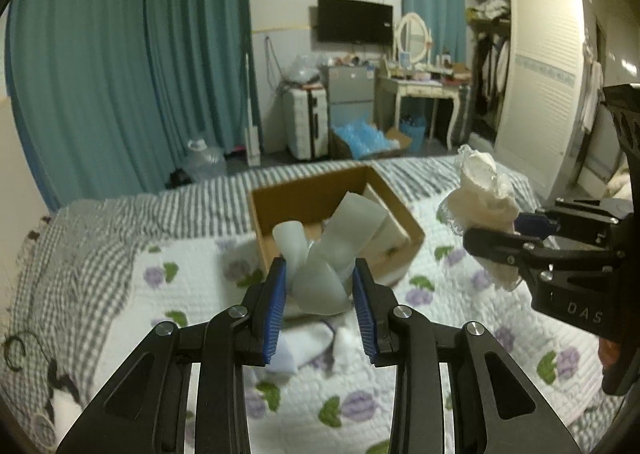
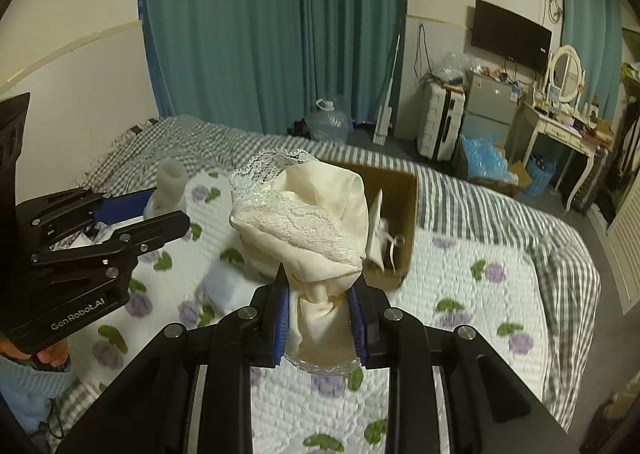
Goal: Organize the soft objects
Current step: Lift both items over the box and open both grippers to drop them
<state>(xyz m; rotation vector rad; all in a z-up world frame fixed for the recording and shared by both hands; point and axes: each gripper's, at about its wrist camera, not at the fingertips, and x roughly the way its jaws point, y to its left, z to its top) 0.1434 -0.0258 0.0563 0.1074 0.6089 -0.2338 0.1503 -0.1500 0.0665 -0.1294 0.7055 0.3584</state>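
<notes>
Left claw pinches a pale grey-white soft cloth between its blue pads, held in the air just in front of the cardboard box. Cloth's upper folds stick up over the box's near wall. Box sits on the bed, on the quilt with purple flowers; some pale items lie inside it, too blurred to name.

Right claw is clamped on a cream lace-trimmed garment, bunched at the pads, the rest ballooning upward, lace edge on top. It hangs above the bed, to the right of the box in the left wrist view, near but not over it.

Small white folded item lies on the quilt in front of the box, below the garment. Teal curtains well behind the box.
</notes>
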